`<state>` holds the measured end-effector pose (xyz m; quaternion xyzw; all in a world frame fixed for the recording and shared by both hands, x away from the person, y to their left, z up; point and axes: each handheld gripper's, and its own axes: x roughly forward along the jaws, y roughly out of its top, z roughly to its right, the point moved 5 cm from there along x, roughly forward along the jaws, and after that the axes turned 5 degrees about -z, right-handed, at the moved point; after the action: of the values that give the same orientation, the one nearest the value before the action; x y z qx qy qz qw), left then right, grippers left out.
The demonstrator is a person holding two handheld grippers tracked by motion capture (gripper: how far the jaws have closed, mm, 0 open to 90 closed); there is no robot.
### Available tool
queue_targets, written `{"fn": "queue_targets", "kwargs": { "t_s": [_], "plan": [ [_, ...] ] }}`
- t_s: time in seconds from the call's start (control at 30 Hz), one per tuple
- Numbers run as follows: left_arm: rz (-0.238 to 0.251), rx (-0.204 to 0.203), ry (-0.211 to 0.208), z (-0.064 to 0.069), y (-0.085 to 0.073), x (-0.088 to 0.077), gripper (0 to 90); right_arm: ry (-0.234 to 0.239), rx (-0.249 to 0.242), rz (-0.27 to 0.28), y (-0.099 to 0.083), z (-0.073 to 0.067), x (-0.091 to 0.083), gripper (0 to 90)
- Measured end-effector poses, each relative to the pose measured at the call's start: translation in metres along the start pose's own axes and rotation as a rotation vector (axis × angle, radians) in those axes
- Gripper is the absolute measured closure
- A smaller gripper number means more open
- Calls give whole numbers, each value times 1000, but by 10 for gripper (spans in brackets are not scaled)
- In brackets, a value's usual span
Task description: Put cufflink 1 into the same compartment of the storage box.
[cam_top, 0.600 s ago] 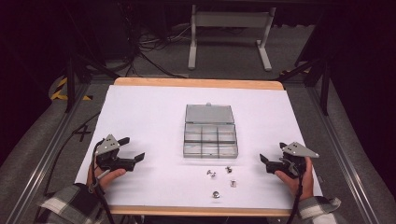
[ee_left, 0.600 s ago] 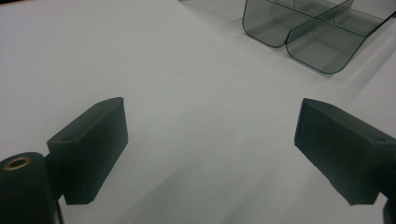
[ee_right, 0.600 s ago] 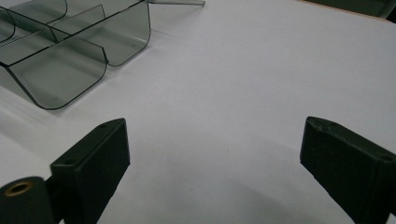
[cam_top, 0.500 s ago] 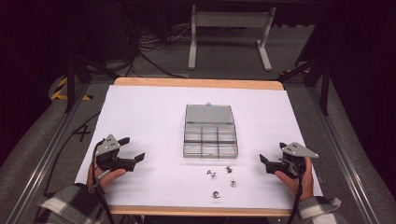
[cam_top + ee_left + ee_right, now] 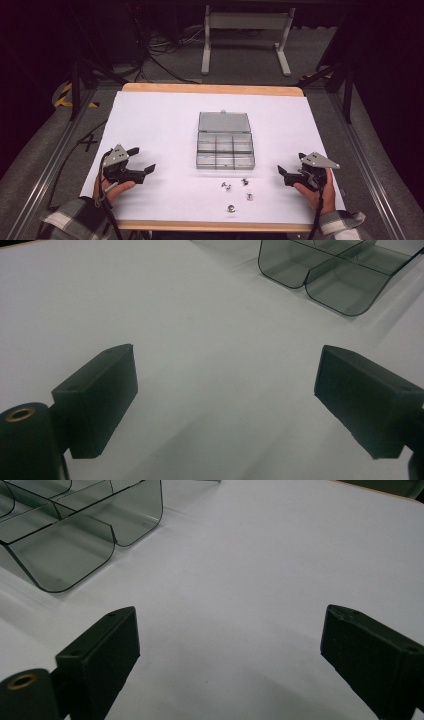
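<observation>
A clear plastic compartment box (image 5: 224,150) sits mid-table with its lid (image 5: 223,121) folded back. Several small metal fasteners (image 5: 226,186) lie loose on the white sheet just in front of it. My left gripper (image 5: 142,160) rests low at the front left, open and empty, pointing toward the box. At the front right, my right gripper (image 5: 291,166) is likewise open with nothing between its jaws. The left gripper view has the left gripper (image 5: 227,390) spread wide over bare sheet, the box (image 5: 325,270) at upper right. The right gripper (image 5: 230,650) is spread wide too, with the box (image 5: 75,530) at upper left.
The white sheet (image 5: 160,125) covers a wooden table whose edge (image 5: 210,89) runs along the back. Dark floor, cables and a metal stand (image 5: 245,30) lie beyond the table. Metal rails (image 5: 55,165) run along both sides.
</observation>
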<state>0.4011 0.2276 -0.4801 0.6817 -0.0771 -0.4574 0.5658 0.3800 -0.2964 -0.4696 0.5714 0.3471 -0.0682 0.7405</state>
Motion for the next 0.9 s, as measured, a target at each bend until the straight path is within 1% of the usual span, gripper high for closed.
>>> {"fn": "queue_targets", "kwargs": {
  "t_s": [0.1,0.23,0.27,0.3,0.37,0.43,0.53,0.63,0.73,0.8,0.9],
  "plan": [
    [-1,0,0,0,0,0,108,-1,-2,-1,0,0,0,112],
    [2,11,4,1,0,-1,108,2,-11,2,0,-1,0,124],
    [2,20,6,0,0,-1,108,14,-18,3,0,-2,0,157],
    [1,12,4,1,0,-1,107,20,-20,4,0,-2,-1,158],
    [-2,11,3,1,0,0,107,22,-20,9,0,-2,-1,170],
    [-5,16,3,1,0,0,107,41,-20,14,1,-2,-2,197],
    [-7,15,5,2,0,1,107,56,-25,17,2,-4,-2,216],
    [-5,18,6,2,0,0,108,72,-31,20,4,-5,-4,269],
    [-11,20,11,2,0,1,108,98,-33,30,7,-7,-7,301],
    [-15,19,13,2,0,1,109,101,-40,30,7,-8,-9,307],
    [-17,25,15,2,0,2,110,116,-53,34,10,-11,-12,345]
  ]
}}
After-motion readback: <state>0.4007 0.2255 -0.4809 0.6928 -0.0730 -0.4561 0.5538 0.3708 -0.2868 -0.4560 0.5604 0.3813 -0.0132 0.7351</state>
